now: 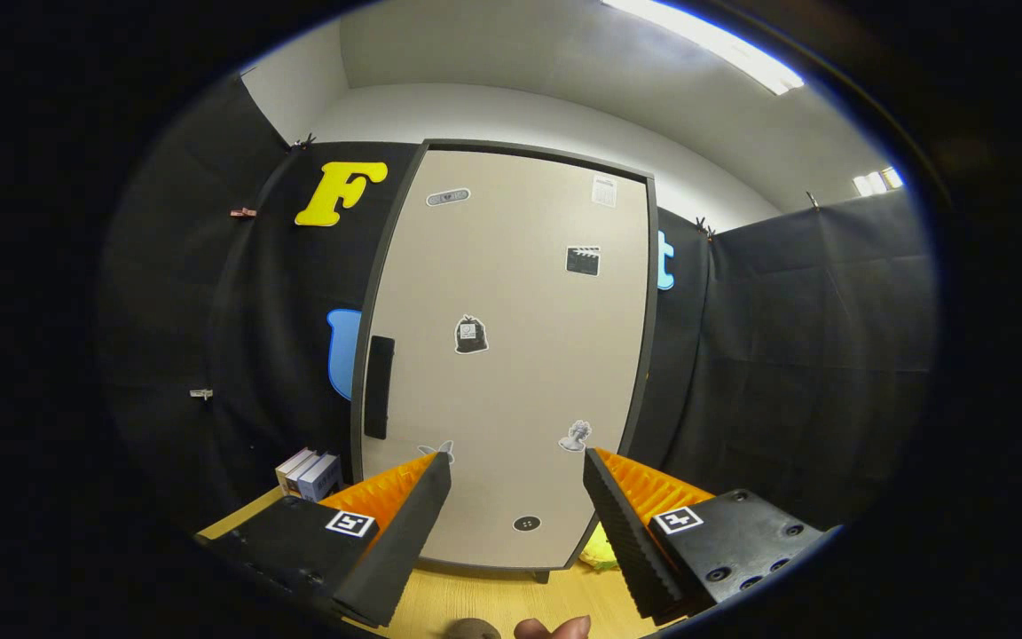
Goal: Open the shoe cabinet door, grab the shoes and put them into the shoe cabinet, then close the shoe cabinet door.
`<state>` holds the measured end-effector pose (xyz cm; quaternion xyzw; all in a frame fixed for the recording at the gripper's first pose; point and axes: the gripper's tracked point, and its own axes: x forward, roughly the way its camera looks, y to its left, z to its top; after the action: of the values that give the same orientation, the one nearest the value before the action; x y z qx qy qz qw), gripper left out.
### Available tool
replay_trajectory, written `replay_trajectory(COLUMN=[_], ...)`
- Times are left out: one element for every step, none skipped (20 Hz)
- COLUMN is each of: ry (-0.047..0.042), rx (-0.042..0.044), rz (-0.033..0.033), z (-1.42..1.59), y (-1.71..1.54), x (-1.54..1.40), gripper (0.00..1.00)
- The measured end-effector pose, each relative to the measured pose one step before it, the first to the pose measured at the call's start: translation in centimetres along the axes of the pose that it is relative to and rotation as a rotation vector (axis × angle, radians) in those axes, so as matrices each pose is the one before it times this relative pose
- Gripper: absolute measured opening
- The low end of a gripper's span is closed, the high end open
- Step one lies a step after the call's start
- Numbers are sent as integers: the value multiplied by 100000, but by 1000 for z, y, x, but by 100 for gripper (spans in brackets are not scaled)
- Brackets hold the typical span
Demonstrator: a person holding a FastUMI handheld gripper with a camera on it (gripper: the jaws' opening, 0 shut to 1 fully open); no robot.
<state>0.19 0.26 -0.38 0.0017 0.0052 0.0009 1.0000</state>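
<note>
Shoe cabinet (511, 355) stands upright on the wooden surface (493, 599), door (520, 293) closed, dead ahead of the claw (517, 466) at 12 o'clock. One dark vertical handle (378, 387) sits on the door's left edge, at about 10 o'clock from the left fingertip. Six small stickers counted on the door face; a seventh is partly hidden behind the left fingertip. One stack of small boxes (307, 473) rests on the surface at 9 o'clock of the cabinet base, against the black cloth wall. One yellow object (598, 550) pokes out at the cabinet's lower right corner, 5 o'clock, mostly hidden by the right finger; cannot tell what it is. Claw is spread wide, holding nothing, both fingers short of the door with the lower door panel between them. Nothing lies between claw and door.
</note>
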Motion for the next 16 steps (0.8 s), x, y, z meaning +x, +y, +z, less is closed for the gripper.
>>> replay_trajectory(ry=[-144, -224, -157, 102, 386, 527, 593, 584, 531, 196, -97, -88, -144, -82, -475, -599], rx=[53, -43, -47, 223, 612, 970, 1091, 1115, 1053, 862, 734, 927, 1249, 1274, 1051, 437], rz=[42, 137, 159, 289, 625, 715, 868, 822, 1030, 809, 664, 830, 1085, 1047, 1075, 963], z=[29, 96, 17, -24, -72, -71, -67, 0, -4, 109, 224, 304, 317, 373, 437, 421], y=[121, 124, 86, 214, 349, 356, 371, 391, 431, 466, 410, 520, 709, 777, 764, 838], x=[45, -89, 61, -53, -1, -31, 109, 141, 200, 208, 152, 366, 420, 425, 566, 711], gripper=[98, 98, 98, 98, 98, 97, 97, 98, 97, 97, 97, 98, 98, 98, 98, 98])
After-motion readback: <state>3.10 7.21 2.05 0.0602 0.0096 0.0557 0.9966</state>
